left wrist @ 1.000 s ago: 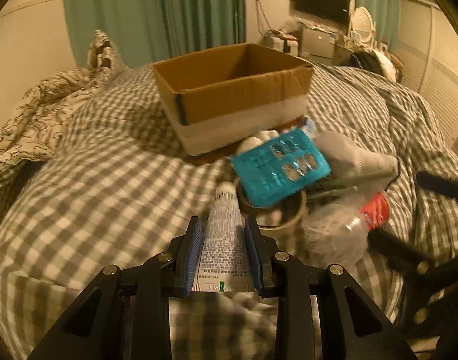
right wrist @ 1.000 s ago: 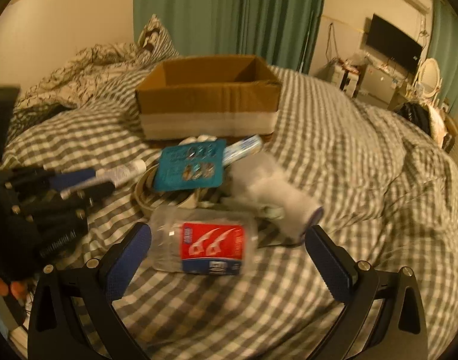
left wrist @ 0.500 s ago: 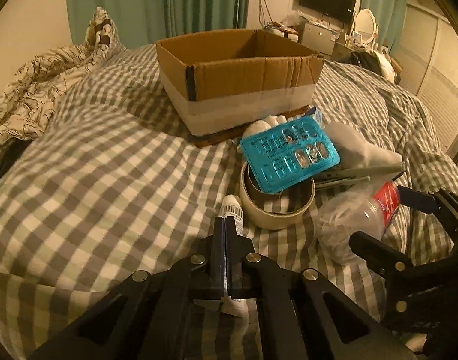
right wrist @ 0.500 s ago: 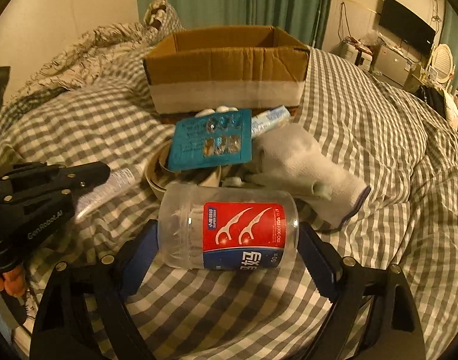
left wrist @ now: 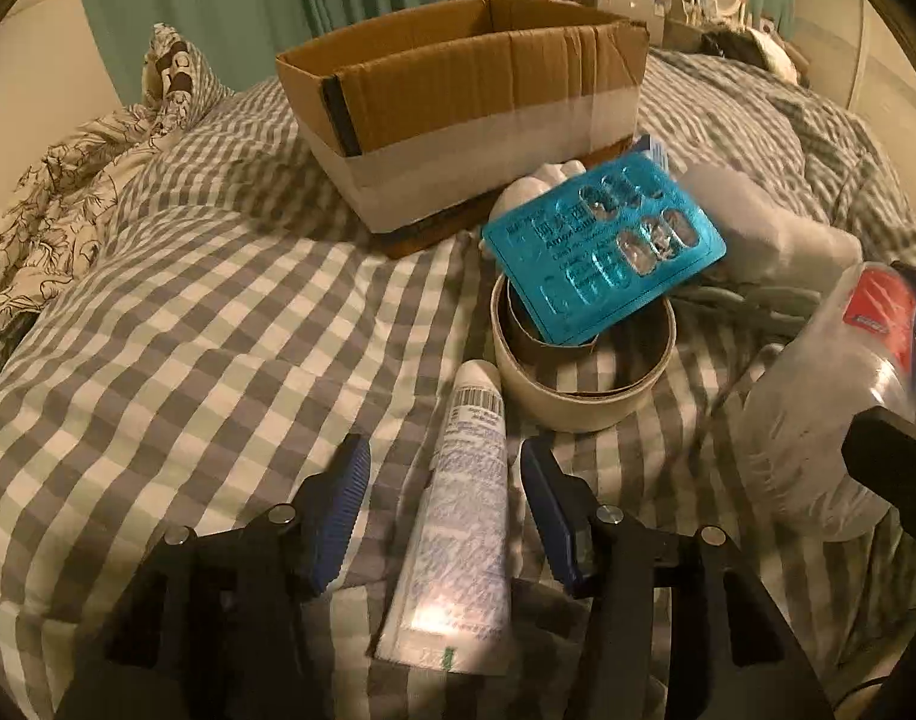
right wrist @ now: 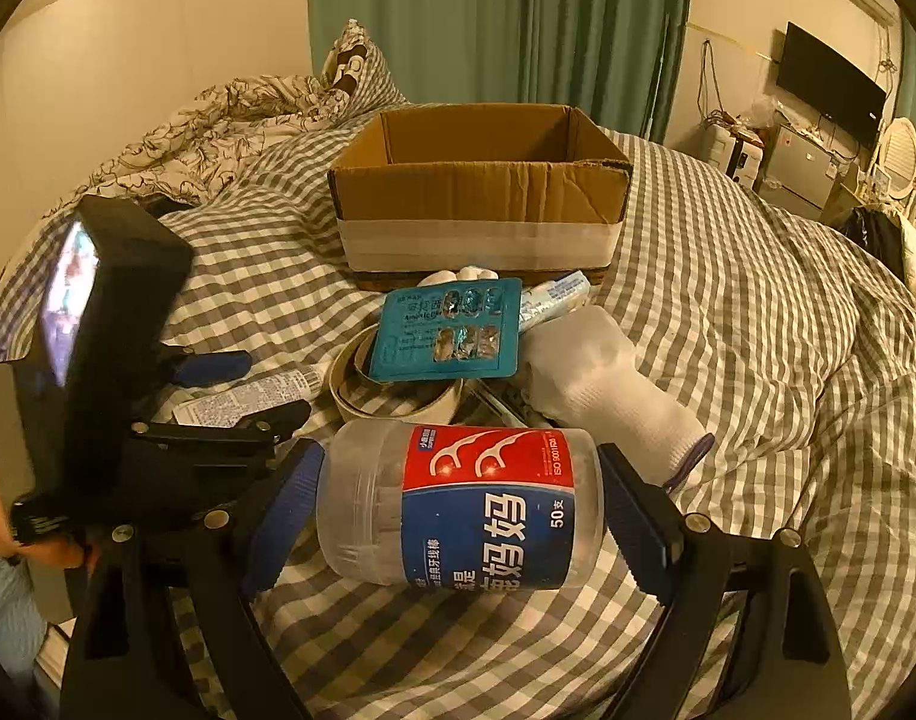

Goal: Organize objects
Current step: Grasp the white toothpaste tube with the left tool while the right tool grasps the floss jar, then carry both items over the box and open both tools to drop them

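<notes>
My left gripper (left wrist: 443, 498) is open, its blue pads either side of a white tube (left wrist: 458, 516) that lies on the checked bedcover, not touching it. My right gripper (right wrist: 458, 498) is shut on a clear floss-pick jar (right wrist: 458, 510) with a red and blue label, held sideways just above the cover. An open cardboard box (right wrist: 482, 210) stands beyond; it also shows in the left wrist view (left wrist: 470, 102). A blue blister pack (left wrist: 602, 252) leans on a tape roll (left wrist: 584, 372).
A white glove (right wrist: 602, 384) lies right of the tape roll, with a second small tube (right wrist: 554, 294) by the box. A rumpled floral duvet (right wrist: 218, 126) is at the back left. The left gripper body (right wrist: 116, 360) stands left of the jar.
The left gripper was shut on the tube and has opened; the tube now lies between its pads. The right gripper closed on the floss jar and lifted it nearer the camera.
</notes>
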